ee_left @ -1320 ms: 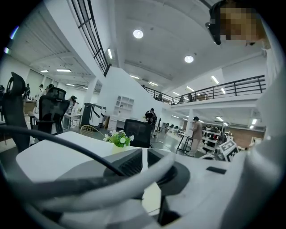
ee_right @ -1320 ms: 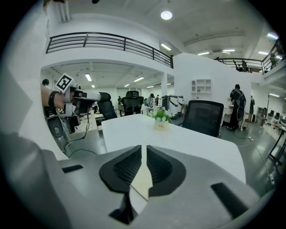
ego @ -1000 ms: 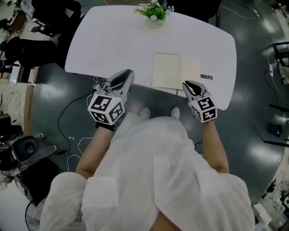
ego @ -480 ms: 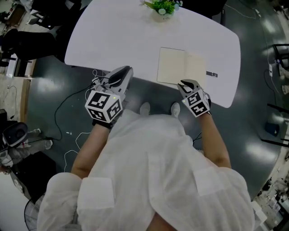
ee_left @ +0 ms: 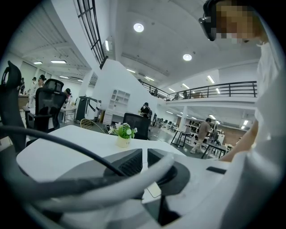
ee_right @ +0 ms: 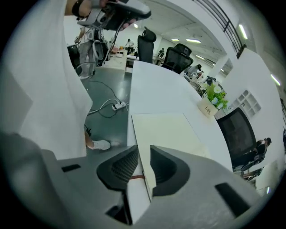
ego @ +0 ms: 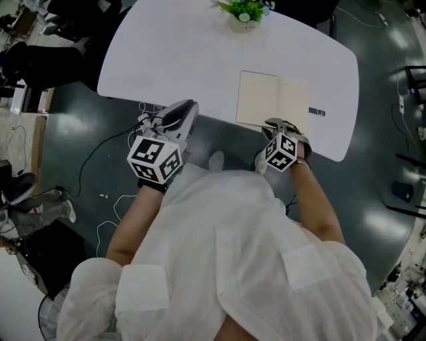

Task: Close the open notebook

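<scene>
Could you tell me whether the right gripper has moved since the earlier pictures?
Yes: the right gripper has tipped down to the near edge of the notebook, which now lies between its jaws; these have just been opening.

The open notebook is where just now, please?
In the head view, the notebook lies at the table's near edge, right side, by the right tongs.

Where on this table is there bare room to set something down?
Widest free patch: the white oval table's left half, from its left edge to the cream open notebook. A narrower strip lies between notebook and small potted plant. Crowded: the near right edge, where the right gripper's fingers, just opening, stand over the notebook's edge, a small dark item nearby.
</scene>
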`<state>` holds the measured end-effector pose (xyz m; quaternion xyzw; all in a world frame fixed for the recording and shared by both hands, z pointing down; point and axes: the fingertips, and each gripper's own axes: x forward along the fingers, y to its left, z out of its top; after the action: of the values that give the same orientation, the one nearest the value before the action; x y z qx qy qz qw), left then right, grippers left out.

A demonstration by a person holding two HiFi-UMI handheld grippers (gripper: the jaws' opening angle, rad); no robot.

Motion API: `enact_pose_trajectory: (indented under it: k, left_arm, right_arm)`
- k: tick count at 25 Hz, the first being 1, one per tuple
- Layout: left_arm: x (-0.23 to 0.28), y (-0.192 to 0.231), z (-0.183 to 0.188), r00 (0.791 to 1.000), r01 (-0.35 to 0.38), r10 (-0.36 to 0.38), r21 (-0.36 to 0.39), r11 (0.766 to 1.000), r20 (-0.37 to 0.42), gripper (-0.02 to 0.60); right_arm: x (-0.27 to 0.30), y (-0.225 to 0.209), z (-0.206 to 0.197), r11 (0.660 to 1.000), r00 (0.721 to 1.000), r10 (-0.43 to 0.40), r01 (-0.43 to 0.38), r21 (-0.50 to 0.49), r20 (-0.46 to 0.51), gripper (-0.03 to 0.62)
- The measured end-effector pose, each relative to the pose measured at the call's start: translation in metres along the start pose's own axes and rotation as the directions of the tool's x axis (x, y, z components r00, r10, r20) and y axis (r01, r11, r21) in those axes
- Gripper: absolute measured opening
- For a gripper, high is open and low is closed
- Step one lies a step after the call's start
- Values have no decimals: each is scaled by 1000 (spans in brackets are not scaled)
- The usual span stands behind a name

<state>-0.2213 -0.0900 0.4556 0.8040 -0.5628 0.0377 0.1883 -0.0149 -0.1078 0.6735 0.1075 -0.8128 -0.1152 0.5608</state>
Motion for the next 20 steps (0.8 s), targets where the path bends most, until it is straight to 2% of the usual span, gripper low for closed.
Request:
enact_pose_trajectory:
  k: [5, 8, 13, 20]
  left_arm:
    - [1, 0, -2, 1000, 2, -2, 2, 1000, -11, 31]
    - [1, -1, -2, 1000, 2, -2, 4, 1000, -12, 31]
    - [0, -2, -4, 1000, -2, 2, 5, 1000, -20, 31]
    - [-1, 3, -4, 1000, 0, 0, 9, 1000, -27, 31]
  right_arm:
    - [14, 10, -9, 993, 997, 15, -24, -116, -82, 97]
    - [20, 9, -16, 983, 993, -26, 5, -183, -113, 100]
    - [25, 10, -19, 948, 986, -91, 42, -315, -142, 101]
    - [32, 7, -17, 930, 974, -161, 95, -354, -162, 103]
